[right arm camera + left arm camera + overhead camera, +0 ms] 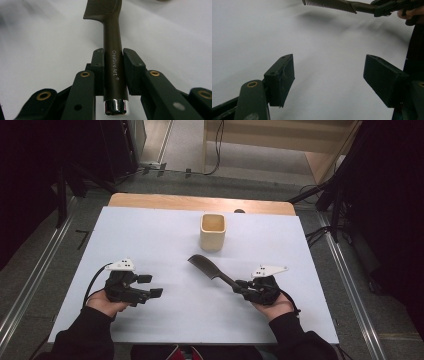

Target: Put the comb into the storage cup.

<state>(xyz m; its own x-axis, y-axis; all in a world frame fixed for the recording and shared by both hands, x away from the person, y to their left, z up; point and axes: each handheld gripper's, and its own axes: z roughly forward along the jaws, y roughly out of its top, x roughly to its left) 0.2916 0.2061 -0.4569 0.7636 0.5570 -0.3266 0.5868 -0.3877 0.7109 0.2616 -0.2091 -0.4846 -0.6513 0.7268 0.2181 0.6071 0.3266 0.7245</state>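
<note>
High view: The white surface carries a square beige cup near its far middle. The right gripper sits at the near right, held in the person's right hand. Its jaws are clamped on the handle of a dark comb. The comb extends from the right gripper toward the upper left, with its toothed end near the cup but apart from it. The left gripper sits at the near left, well apart from the comb, with its jaws spread and nothing between them.

Left gripper view: The two black jaws stand wide apart over bare surface. Nothing lies between the pads. The comb appears at the top edge, teeth pointing down, held at its handle by the right gripper. A shadow lies on the surface beneath the comb; the comb appears to be lifted clear of the surface, though blur makes this uncertain.

Right gripper view: Both pads press against the sides of the comb handle, which is marked "Creative Art". The chrome end cap projects back past the pads. The teeth lie at the far end.
</note>
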